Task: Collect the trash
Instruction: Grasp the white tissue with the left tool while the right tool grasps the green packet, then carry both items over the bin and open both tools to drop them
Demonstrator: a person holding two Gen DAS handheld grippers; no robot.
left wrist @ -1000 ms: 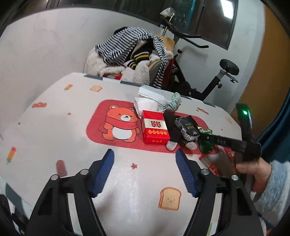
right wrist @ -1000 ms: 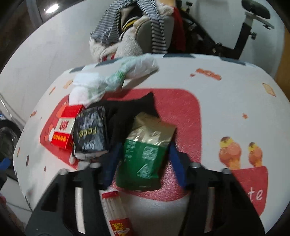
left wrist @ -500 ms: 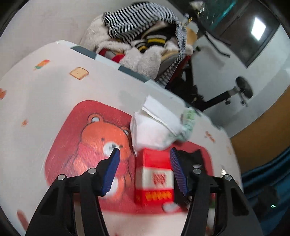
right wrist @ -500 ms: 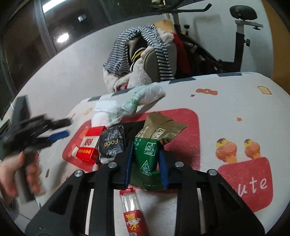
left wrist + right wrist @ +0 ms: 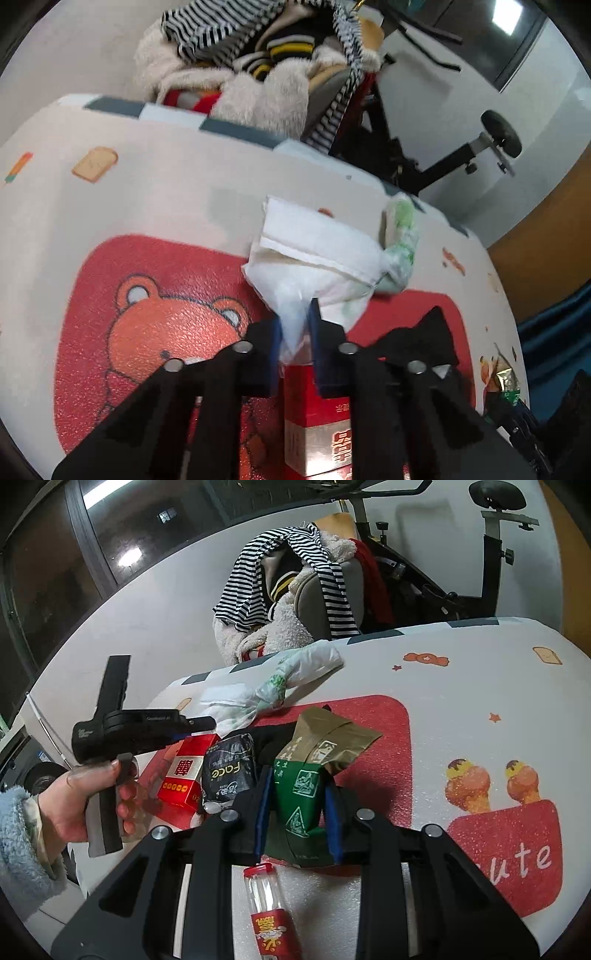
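At lower centre, the left gripper (image 5: 295,334) was closing on the plastic bag (image 5: 314,273); the right gripper (image 5: 297,808) clenched the green packet (image 5: 306,775) lengthwise.

The right gripper (image 5: 298,808) clamps a green and gold foil pouch (image 5: 313,771). Left of the pouch lie a black packet (image 5: 229,771) and a red carton (image 5: 184,775)

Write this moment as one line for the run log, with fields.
left gripper: jaws closing on clear plastic bag | right gripper: shut on green packet | red box: on table
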